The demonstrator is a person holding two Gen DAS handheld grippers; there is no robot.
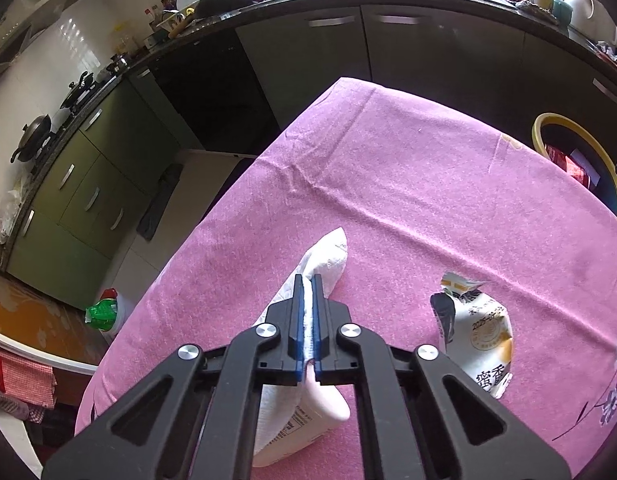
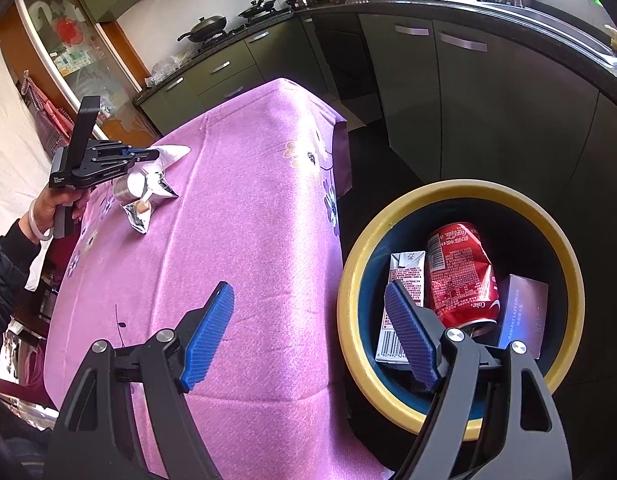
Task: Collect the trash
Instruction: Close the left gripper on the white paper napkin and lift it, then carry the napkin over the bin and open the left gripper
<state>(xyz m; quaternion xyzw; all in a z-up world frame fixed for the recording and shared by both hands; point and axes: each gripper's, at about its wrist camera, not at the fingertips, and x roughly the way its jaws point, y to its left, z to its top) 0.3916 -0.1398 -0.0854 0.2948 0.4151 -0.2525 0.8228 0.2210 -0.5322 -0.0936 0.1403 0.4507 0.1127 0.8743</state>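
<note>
In the left wrist view, the left gripper is clenched on a white crumpled wrapper, which passes between its blue pads and lies on the pink tablecloth of the table. To the right of this gripper, near it, lies a torn snack bag with printed text. Further ahead and to the right, past the table edge, is the yellow rim of the trash bin. Ahead of the gripper, dark green kitchen cabinets run under a black counter crowded with pans and dishes. In the right wrist view, the right gripper hangs released, its jaws wide apart and empty, over the table edge beside the trash bin. Inside the bin, just ahead of the right finger, lie a red cola can (it is dented), a white carton and a purple box. Far ahead to the left, a hand holds the left gripper at the wrapper.
</note>
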